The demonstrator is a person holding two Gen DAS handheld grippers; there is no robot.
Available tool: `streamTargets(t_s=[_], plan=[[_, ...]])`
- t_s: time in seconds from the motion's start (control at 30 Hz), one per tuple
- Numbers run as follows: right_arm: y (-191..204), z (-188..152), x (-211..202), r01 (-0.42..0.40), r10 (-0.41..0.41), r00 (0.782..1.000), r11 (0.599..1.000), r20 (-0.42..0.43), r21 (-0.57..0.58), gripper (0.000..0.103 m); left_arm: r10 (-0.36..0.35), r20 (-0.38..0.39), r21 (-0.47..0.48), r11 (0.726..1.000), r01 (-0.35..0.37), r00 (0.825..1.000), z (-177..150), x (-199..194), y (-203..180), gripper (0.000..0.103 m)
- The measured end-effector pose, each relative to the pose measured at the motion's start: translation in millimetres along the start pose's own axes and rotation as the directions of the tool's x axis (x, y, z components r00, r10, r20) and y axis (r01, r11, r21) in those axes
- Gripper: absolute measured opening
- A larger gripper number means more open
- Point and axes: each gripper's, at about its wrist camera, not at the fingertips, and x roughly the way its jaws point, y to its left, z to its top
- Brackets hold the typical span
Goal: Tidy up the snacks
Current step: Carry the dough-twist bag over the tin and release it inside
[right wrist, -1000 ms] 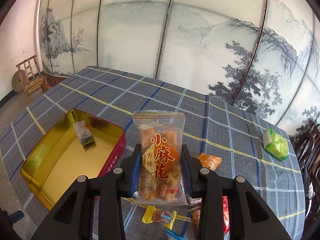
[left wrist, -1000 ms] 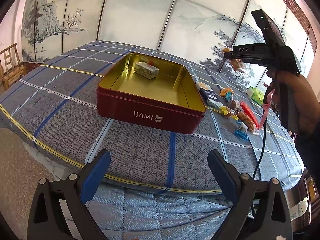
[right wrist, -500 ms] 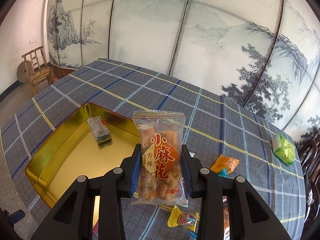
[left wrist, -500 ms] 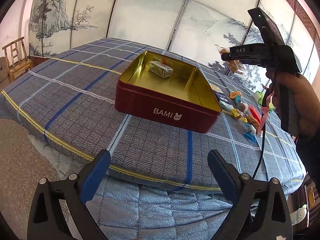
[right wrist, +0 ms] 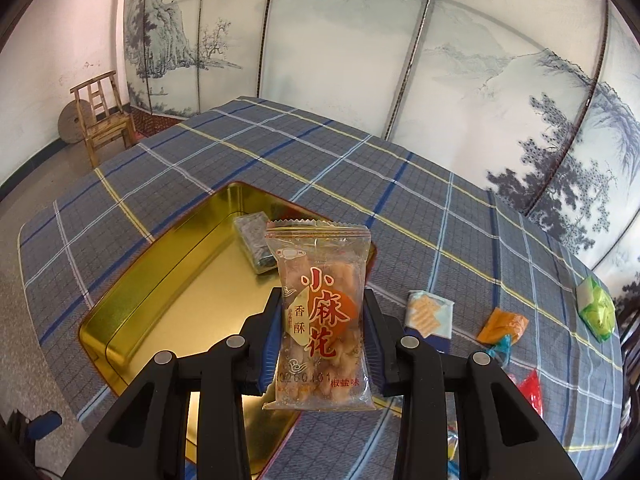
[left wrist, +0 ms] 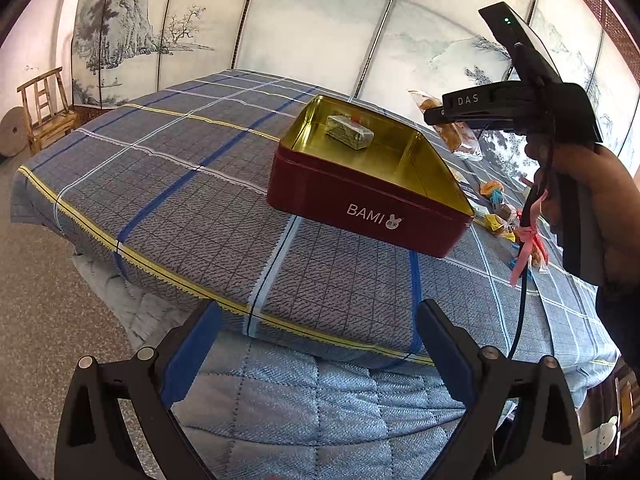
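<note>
Room, left to right: pink-white plaster wall, worn wooden chair (right wrist: pixel 105 118) with a round stone disc (right wrist: pixel 71 121) leaning beside it, speckled floor, then a folding screen painted with ink mountains and pines (right wrist: pixel 400 52) across the back.

Surface: blue-grey plaid tablecloth with yellow, white and dark-blue stripes (left wrist: pixel 168 184) over a table, quilted light-blue layer hanging under its near edge.

Left gripper (left wrist: pixel 316 346): blue-padded jaws spread wide, nothing between them, hanging off the near table edge.

Dark red rectangular tin with gold interior (left wrist: pixel 360 196), lid off, sits on the cloth. White "BAMI" plus a small rabbit logo on its front wall. Inside near the far wall: one grey-green wrapped snack bar (left wrist: pixel 349 137).

Right gripper (right wrist: pixel 322 340): clamped on a clear plastic snack packet with fried twists and red Chinese lettering (right wrist: pixel 320 316), held upright in the air above the tin's right end. Packet reads 小麻花, 香酥, 椒盐味. Gripper body is marked "DAS" in the left wrist view.

Right of tin, loose on cloth: pale blue cracker pack (right wrist: pixel 428 312), orange sachet (right wrist: pixel 502 325), green-white wrapped pack (right wrist: pixel 596 307), red wrapper (right wrist: pixel 530 394).
</note>
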Motion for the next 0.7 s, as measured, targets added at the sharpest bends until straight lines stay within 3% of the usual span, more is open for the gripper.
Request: streamTargets(t_s=[0.2,0.7], plan=[[24.7,-8.3,15.8,-0.096,0.095,0.994,0.995,-0.058,0.002,0.038,0.009,-0.007,-0.012,1.000,-0.009,1.000,-1.6,1.8,4.8,0.096],[79.7,-19.9,42.0,-0.203,0.197,0.971,0.979,-0.135,-0.031,0.038,0.036,-0.020,-0.035,0.999,-0.037,0.999,-5.5,1.6,18.6,0.096]])
